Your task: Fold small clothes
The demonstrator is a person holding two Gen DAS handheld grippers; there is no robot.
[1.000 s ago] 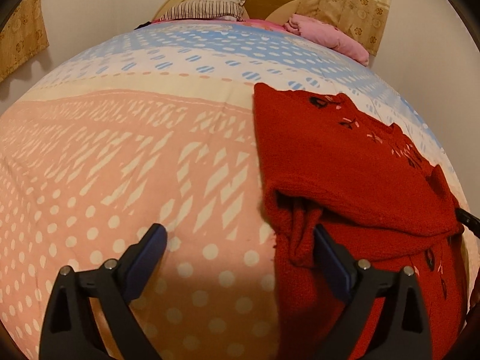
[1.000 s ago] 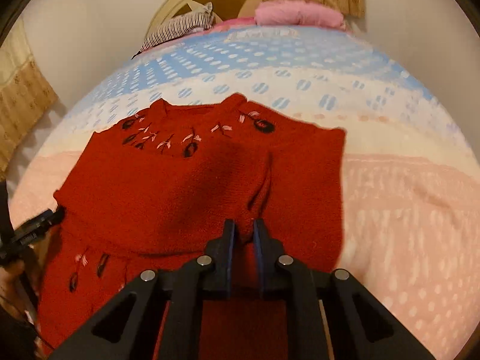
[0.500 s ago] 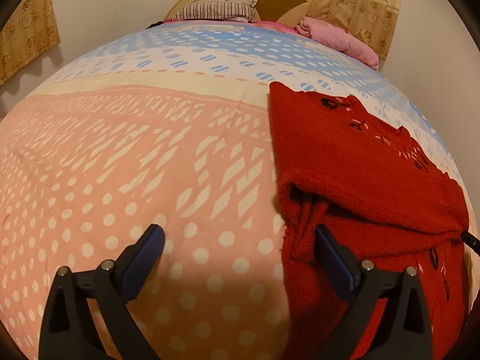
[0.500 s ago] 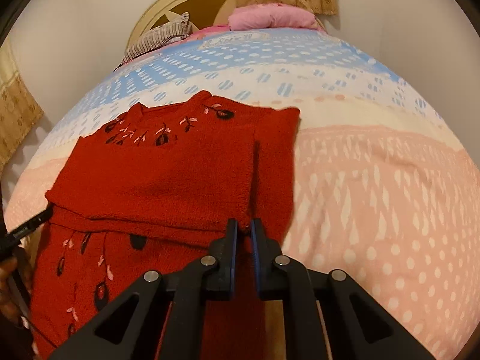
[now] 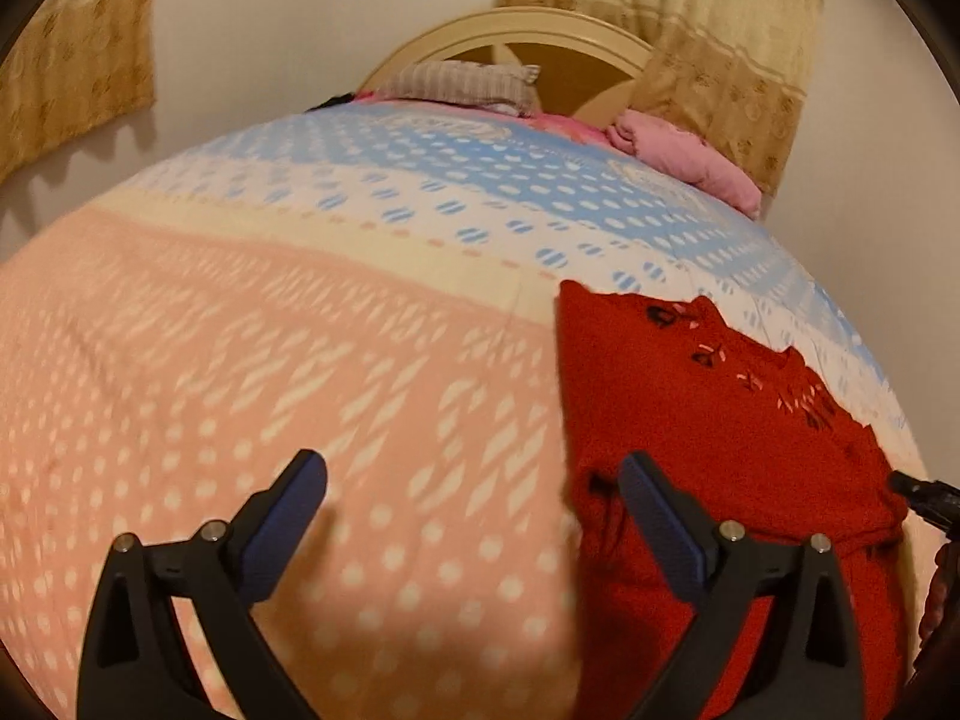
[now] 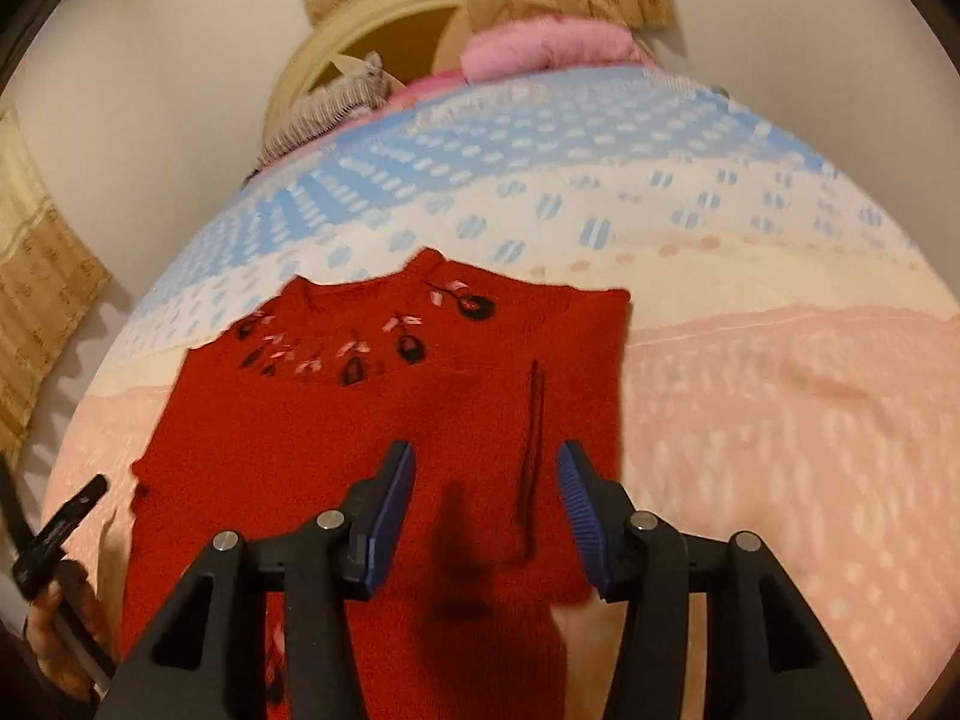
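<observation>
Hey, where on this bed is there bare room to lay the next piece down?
The pink dotted stretch of bedspread, bordered by the red sweater and the blue band, is bare. The headboard end is crowded with a striped pillow and pink bundle.

The red sweater [image 6: 372, 420] is coarse, fuzzy matt knit with stitched flowers, lying on the bed's smooth printed cotton cover [image 5: 300, 360], beyond which stand a satin-sheen cream wooden headboard [image 5: 516, 39] and woven curtains [image 5: 708, 48]; the fingers [image 6: 393, 510] carry ribbed matt blue rubber.
</observation>
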